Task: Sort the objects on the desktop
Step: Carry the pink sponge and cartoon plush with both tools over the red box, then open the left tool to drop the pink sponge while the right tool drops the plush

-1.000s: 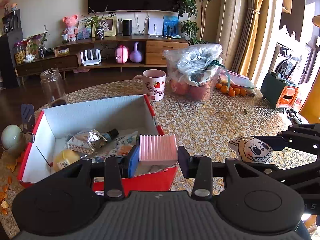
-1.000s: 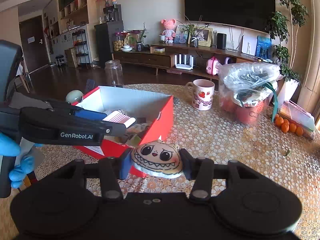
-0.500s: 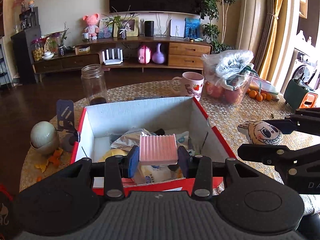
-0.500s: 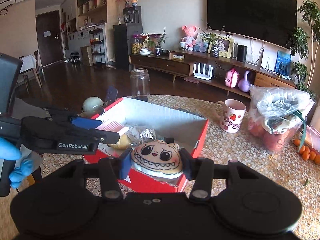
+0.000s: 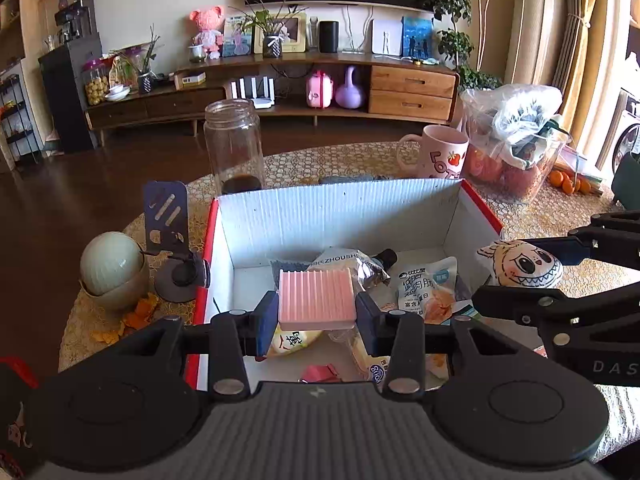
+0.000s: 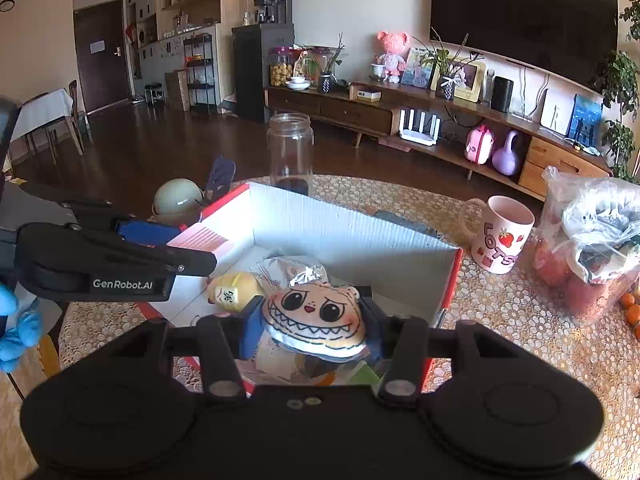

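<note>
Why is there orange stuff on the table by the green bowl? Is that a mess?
Yes, a little mess. Orange peel scraps lie scattered on the tablecloth beside the green bowl, outside the red box. Nothing else looks spilled or broken.

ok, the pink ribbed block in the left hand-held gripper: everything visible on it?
The pink ribbed block is a squarish, flat slab with parallel ridges across its top; it looks like plastic or rubber. It lies about level, clamped at two opposite sides by the left hand-held gripper, held above the open red box and its snack packets.
</note>
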The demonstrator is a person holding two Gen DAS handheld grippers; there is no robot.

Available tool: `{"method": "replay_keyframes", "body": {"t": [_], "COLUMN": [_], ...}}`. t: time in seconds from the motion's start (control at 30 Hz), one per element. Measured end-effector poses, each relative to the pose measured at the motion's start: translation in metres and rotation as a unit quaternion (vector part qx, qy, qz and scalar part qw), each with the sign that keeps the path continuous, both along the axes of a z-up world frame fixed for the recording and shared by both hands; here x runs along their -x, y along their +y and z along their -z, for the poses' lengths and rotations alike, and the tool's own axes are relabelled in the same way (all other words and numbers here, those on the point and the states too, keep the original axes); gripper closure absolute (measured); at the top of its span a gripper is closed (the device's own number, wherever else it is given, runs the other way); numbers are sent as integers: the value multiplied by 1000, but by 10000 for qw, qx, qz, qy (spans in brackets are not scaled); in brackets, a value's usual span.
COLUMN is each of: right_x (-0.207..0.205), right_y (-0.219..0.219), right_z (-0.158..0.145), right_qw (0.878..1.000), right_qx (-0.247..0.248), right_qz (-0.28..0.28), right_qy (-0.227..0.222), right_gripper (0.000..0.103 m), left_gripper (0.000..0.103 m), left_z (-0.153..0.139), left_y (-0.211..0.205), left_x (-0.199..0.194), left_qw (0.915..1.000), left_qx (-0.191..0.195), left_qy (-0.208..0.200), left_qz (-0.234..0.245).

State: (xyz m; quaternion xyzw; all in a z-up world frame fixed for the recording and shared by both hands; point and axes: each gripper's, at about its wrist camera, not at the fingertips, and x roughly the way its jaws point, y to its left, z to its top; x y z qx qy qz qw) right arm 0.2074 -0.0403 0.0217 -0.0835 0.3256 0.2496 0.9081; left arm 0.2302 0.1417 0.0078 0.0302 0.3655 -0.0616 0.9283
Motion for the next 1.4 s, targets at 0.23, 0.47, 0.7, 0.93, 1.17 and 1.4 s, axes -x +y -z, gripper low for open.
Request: {"method": "replay_keyframes", "body": {"t": [0.23,0.47,0.7,0.93,1.17,1.4], "right_x": [-25,-33,-33,-32,-29,-25], "right_y": [7,11,13,15,13,8], "right_z": [23,39,49,55,55,50], "right_qw": [9998,9993,9989,9981,9979,9983], "right_qx": [47,105,167,227,224,144], "right_qz": [178,203,142,80,57,109], "right_qy": [125,300,404,570,610,546], "right_gripper": [54,54,54,52,39,31], "left_gripper": [62,62,63,62,62,43], "left_z": [27,42,53,57,56,49], "left_y": [-4,-8,-11,-7,-3,0], "left_x": [-21,-24,-26,-30,-30,-25], "left_qw": [9992,9972,9958,9950,9950,9967], "left_qx": [-56,-194,-219,-66,-30,-23], "left_qy": [344,566,727,891,928,777], "left_qz": [216,447,512,447,359,223]}}
